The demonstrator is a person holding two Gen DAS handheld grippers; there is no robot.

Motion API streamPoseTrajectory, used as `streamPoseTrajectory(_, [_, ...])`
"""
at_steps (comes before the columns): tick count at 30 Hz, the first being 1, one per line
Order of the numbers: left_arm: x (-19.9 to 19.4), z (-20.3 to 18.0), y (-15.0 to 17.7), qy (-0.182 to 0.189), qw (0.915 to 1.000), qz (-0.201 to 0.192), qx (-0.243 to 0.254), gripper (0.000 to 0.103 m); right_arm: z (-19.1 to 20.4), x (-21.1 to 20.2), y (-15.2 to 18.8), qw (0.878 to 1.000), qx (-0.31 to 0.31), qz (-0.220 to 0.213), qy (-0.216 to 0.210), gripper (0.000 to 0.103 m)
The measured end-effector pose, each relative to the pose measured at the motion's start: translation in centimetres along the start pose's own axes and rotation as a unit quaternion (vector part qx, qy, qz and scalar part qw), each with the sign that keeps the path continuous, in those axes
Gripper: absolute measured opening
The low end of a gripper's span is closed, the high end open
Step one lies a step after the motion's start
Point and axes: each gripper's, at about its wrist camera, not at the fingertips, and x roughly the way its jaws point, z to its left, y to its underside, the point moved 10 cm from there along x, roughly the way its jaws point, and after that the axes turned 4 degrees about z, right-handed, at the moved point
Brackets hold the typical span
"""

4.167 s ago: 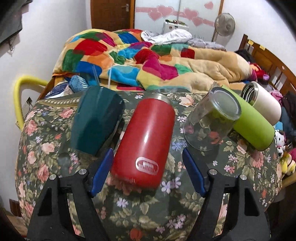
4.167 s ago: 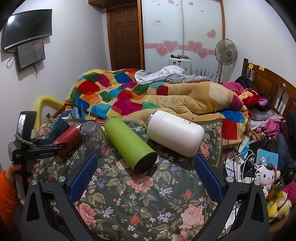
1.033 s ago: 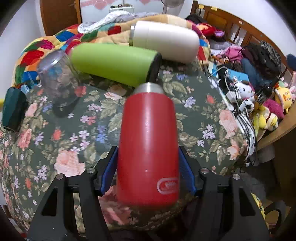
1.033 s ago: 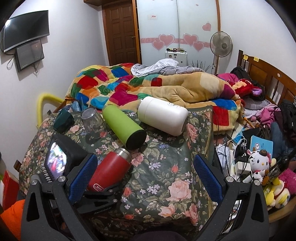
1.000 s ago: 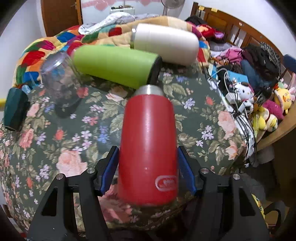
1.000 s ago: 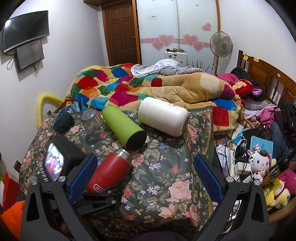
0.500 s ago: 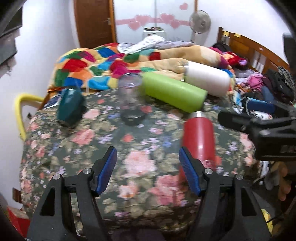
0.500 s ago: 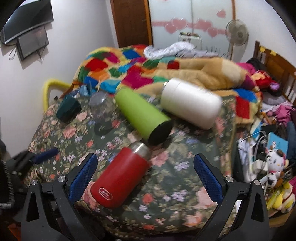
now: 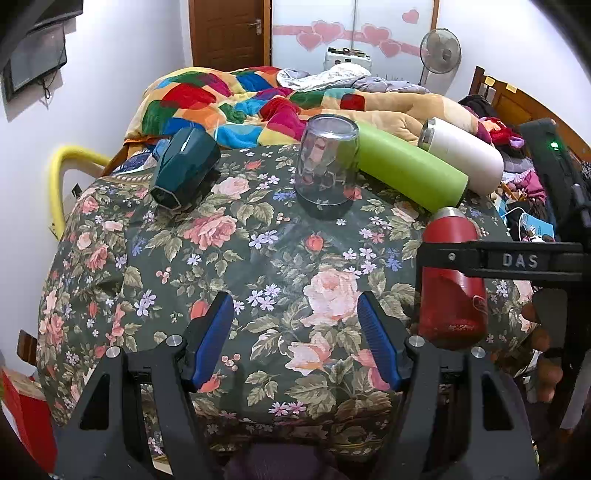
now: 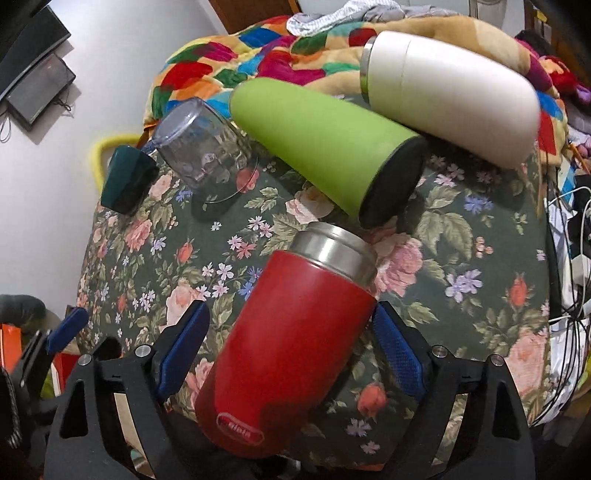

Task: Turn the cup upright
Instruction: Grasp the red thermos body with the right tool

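Seemingly idle, the left gripper (image 9: pixel 295 339) hangs with its ribbed blue pads spread over bare floral cloth (image 9: pixel 258 258), while the red cup (image 9: pixel 452 280) lies well outside its right finger, crossed by the right gripper's black arm. From the right wrist, the right gripper (image 10: pixel 290 347) straddles the smooth, matte red cup (image 10: pixel 295 332); its left pad stands apart from the cup's wall and its right pad is just beside it, so closing squarely on the cylinder's middle before tipping the steel rim (image 10: pixel 334 251) skyward looks wise.

White walls (image 9: pixel 122 55) surround my cluttered bedroom. A brown wooden door (image 9: pixel 229 33) stands beside a heart-decorated wardrobe (image 9: pixel 351 29). A standing fan (image 9: pixel 440 51) sits near the wooden headboard (image 9: pixel 513 99); a colourful patchwork quilt (image 9: pixel 221 99) covers the bed.
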Motion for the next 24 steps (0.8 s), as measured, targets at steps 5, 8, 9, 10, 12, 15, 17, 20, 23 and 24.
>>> streamPoseTrajectory(5, [0.1, 0.0, 0.1, -0.002, 1.0, -0.001, 0.001, 0.069, 0.5, 1.3, 0.2, 0.999, -0.004, 0.028, -0.014, 0.072])
streamPoseTrajectory(8, [0.0, -0.1, 0.1, -0.003, 1.0, -0.003, 0.002, 0.069, 0.8, 1.4, 0.3, 0.999, -0.007, 0.029, -0.013, 0.07])
streamPoseTrajectory(9, [-0.1, -0.1, 0.1, -0.003, 1.0, -0.004, 0.003, 0.069, 0.9, 1.4, 0.3, 0.999, -0.01, 0.028, -0.014, 0.069])
streamPoseTrajectory(10, [-0.2, -0.1, 0.1, -0.003, 1.0, -0.005, 0.002, 0.069, 1.1, 1.2, 0.4, 0.999, -0.013, 0.027, -0.017, 0.065])
streamPoseTrajectory(12, [-0.3, 0.0, 0.0, -0.002, 1.0, -0.007, 0.0, 0.069, 1.4, 1.0, 0.4, 0.999, -0.023, 0.025, -0.018, 0.062])
streamPoseTrajectory(15, [-0.7, 0.0, -0.2, -0.003, 0.9999, -0.012, 0.0, 0.069, 1.7, 0.2, 0.2, 0.999, -0.039, 0.006, -0.006, 0.061])
streamPoseTrajectory(17, [-1.1, 0.1, -0.4, -0.003, 0.9999, -0.016, -0.001, 0.069, 2.0, -0.3, -0.1, 0.999, -0.046, -0.005, -0.003, 0.061])
streamPoseTrajectory(20, [-1.5, 0.1, -0.7, -0.001, 0.9998, -0.021, -0.004, 0.069, 2.3, -1.9, -0.5, 0.998, -0.058, -0.027, 0.001, 0.06])
streamPoseTrajectory(23, [-2.0, 0.1, -1.0, 0.001, 0.9996, -0.027, -0.004, 0.069, 2.8, -3.5, -1.0, 0.996, -0.076, -0.05, 0.014, 0.06])
streamPoseTrajectory(24, [-2.1, 0.0, -1.0, 0.002, 0.9996, -0.029, -0.004, 0.069, 2.9, -3.8, -1.2, 0.995, -0.082, -0.056, 0.016, 0.06])
